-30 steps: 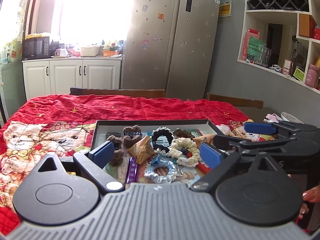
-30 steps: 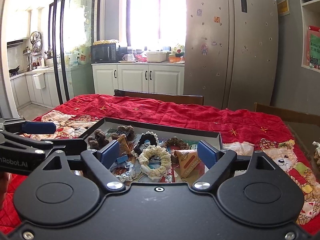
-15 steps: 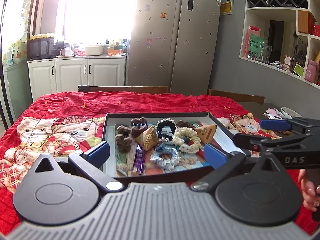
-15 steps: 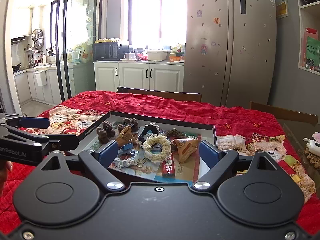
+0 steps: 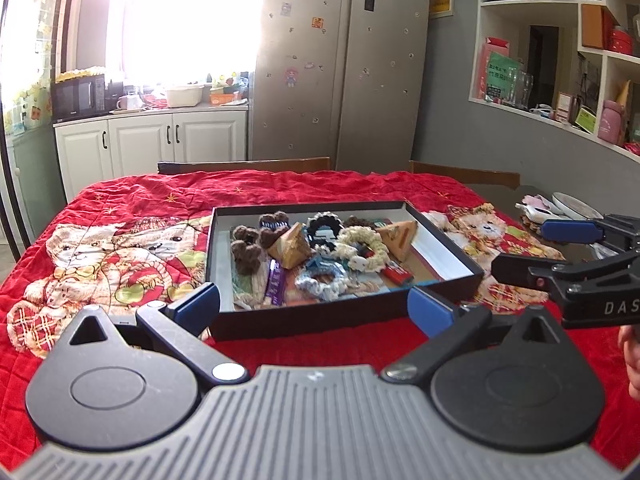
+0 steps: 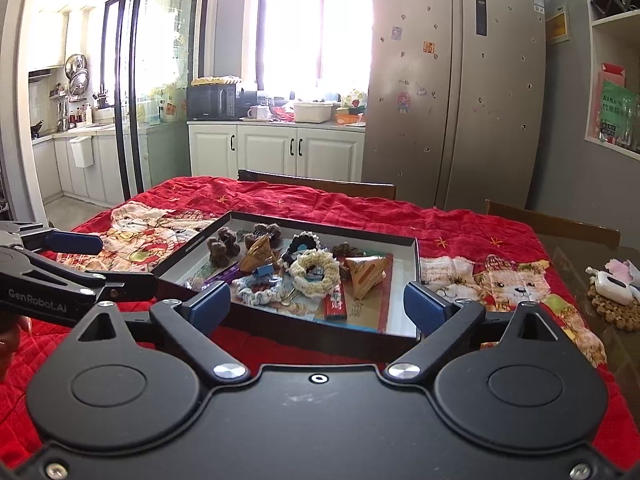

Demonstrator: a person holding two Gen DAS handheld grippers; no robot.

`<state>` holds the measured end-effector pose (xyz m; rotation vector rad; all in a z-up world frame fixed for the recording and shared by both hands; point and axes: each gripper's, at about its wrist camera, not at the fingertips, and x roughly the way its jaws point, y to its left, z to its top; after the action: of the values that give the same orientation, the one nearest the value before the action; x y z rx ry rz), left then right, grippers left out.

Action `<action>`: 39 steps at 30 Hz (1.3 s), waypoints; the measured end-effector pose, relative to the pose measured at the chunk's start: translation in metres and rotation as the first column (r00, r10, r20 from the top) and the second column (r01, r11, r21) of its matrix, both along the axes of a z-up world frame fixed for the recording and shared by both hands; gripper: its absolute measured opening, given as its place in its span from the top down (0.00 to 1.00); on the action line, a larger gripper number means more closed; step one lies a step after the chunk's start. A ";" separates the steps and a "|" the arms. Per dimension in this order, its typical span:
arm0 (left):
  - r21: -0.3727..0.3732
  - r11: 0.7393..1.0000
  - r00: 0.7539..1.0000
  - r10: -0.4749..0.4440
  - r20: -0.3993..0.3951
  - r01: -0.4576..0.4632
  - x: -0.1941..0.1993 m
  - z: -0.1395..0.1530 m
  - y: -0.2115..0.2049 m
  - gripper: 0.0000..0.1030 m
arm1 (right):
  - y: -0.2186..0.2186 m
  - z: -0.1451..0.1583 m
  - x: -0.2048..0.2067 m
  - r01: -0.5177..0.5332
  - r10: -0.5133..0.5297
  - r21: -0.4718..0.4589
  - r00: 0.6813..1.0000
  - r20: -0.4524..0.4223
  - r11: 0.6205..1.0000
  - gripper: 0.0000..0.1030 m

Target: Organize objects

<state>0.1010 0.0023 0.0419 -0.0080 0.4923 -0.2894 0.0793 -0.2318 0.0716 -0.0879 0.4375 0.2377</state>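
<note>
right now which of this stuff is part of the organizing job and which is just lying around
Part of the job:
- black tray
- cream scrunchie
- blue scrunchie
- brown knitted pieces
- purple bar
- two tan pyramid packs
- red lighter

Just lying about:
- red bear blanket
- white plate
- woven coaster
- microwave
- fridge

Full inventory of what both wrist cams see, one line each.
box tray: 1, black, white inside, on the quilt
quilt: 1, red with bears, over the table
cream scrunchie: 1, tray middle
blue scrunchie: 1, tray front
brown knitted pieces: several, tray left
pyramid packets: 2, tan, tray middle and right
purple bar: 1, tray front left
fridge: 1, silver, behind the table
microwave: 1, black, counter
left tool: 1, black, blue pads, open, empty
right tool: 1, same, open, empty
</note>
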 end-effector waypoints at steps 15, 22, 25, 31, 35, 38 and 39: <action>0.002 1.000 0.998 0.025 -0.064 -0.025 -0.043 -0.012 -0.006 0.00 | 0.003 -0.019 -0.030 0.029 -0.027 0.030 0.998 -0.059 0.999 0.05; 0.003 0.999 0.995 0.034 -0.096 -0.034 -0.052 -0.022 -0.007 0.00 | 0.001 -0.036 -0.035 0.047 -0.042 0.044 0.994 -0.104 0.998 0.05; -0.006 0.999 0.993 0.052 -0.108 -0.053 -0.054 -0.027 -0.007 0.00 | -0.001 -0.042 -0.036 0.058 -0.051 0.059 0.992 -0.117 0.997 0.05; 0.006 0.996 0.989 0.094 -0.116 -0.094 -0.057 -0.034 -0.008 0.00 | -0.001 -0.050 -0.036 0.074 -0.066 0.054 0.987 -0.144 0.996 0.05; -0.006 0.994 0.986 0.106 -0.132 -0.108 -0.055 -0.036 -0.007 0.00 | -0.002 -0.053 -0.037 0.080 -0.072 0.051 0.986 -0.149 0.995 0.05; -0.021 0.993 0.982 0.115 -0.149 -0.119 -0.054 -0.039 -0.005 0.00 | -0.001 -0.054 -0.038 0.080 -0.071 0.051 0.986 -0.150 0.996 0.05; -0.027 0.992 0.981 0.117 -0.157 -0.123 -0.054 -0.040 -0.004 0.00 | 0.000 -0.054 -0.038 0.079 -0.071 0.051 0.986 -0.150 0.996 0.05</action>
<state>0.0472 -0.0018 0.0023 -0.0966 0.6387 -0.1803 0.0412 -0.2322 0.0174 0.0018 0.5807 0.1829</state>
